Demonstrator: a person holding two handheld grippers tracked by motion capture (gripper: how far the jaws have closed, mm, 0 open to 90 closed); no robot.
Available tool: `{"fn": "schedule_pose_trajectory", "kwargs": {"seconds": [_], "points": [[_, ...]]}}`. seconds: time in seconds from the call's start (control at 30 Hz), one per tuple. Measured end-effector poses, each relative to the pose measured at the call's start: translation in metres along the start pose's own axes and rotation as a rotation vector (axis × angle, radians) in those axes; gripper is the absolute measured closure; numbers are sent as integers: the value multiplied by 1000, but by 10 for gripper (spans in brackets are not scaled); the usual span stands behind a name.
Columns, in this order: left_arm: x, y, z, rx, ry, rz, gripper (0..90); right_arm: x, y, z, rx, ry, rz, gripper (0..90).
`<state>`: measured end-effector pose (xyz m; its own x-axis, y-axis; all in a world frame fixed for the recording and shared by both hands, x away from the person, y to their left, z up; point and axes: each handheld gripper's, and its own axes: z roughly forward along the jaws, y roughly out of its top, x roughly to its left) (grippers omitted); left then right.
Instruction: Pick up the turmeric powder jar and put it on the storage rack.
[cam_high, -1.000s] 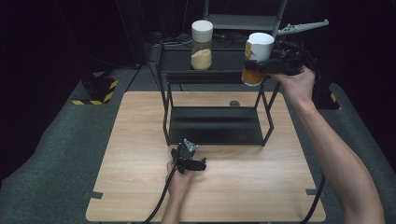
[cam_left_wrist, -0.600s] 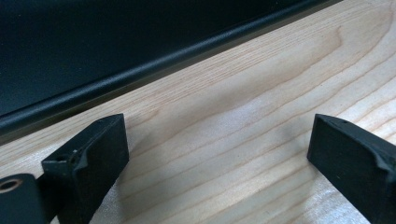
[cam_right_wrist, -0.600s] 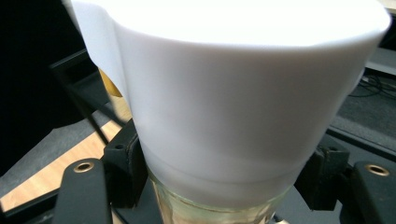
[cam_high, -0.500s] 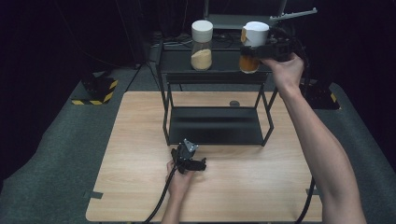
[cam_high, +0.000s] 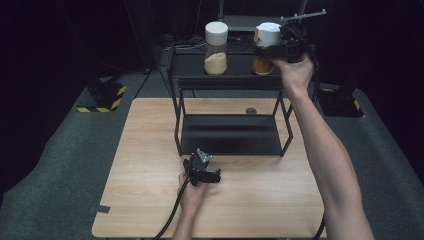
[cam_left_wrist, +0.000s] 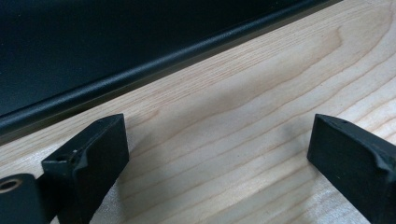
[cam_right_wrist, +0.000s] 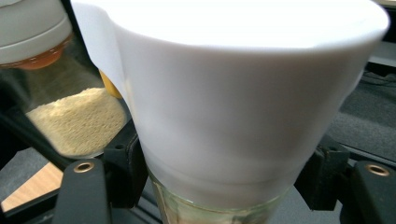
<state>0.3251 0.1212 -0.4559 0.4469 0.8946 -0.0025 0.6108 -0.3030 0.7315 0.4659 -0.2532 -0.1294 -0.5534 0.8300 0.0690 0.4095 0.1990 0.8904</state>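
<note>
A glass jar (cam_high: 268, 33) with a white lid and orange-brown contents is at the right end of the black rack's top shelf (cam_high: 235, 82). My right gripper (cam_high: 270, 51) is shut on it just under the lid. In the right gripper view the lid (cam_right_wrist: 233, 93) bulks large, and both jaws press on the glass neck of the jar in my right gripper (cam_right_wrist: 224, 189). A second white-lidded jar (cam_high: 216, 50) (cam_right_wrist: 70, 119) of pale powder stands to its left. My left gripper (cam_high: 201, 162) (cam_left_wrist: 219, 154) rests open on the wooden table (cam_high: 150, 150), before the rack's lower shelf (cam_left_wrist: 140, 70).
A small dark round object (cam_high: 251, 110) lies on the table behind the rack's lower shelf (cam_high: 230, 135). Stands with yellow-black bases (cam_high: 102, 97) sit on the grey floor to the left. Dark equipment and cables lie behind the rack.
My right hand has carried the jar farther back and slightly left, so it now sits level with the pale jar on the top shelf. The left gripper has stayed put.
</note>
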Motion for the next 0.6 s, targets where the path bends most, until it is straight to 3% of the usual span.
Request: {"fn": "schedule_pose_trajectory", "kwargs": {"seconds": [0.6], "points": [[0,0,0,0,0,-1,53,4,-4,8,-9,-16,-26,302]]}}
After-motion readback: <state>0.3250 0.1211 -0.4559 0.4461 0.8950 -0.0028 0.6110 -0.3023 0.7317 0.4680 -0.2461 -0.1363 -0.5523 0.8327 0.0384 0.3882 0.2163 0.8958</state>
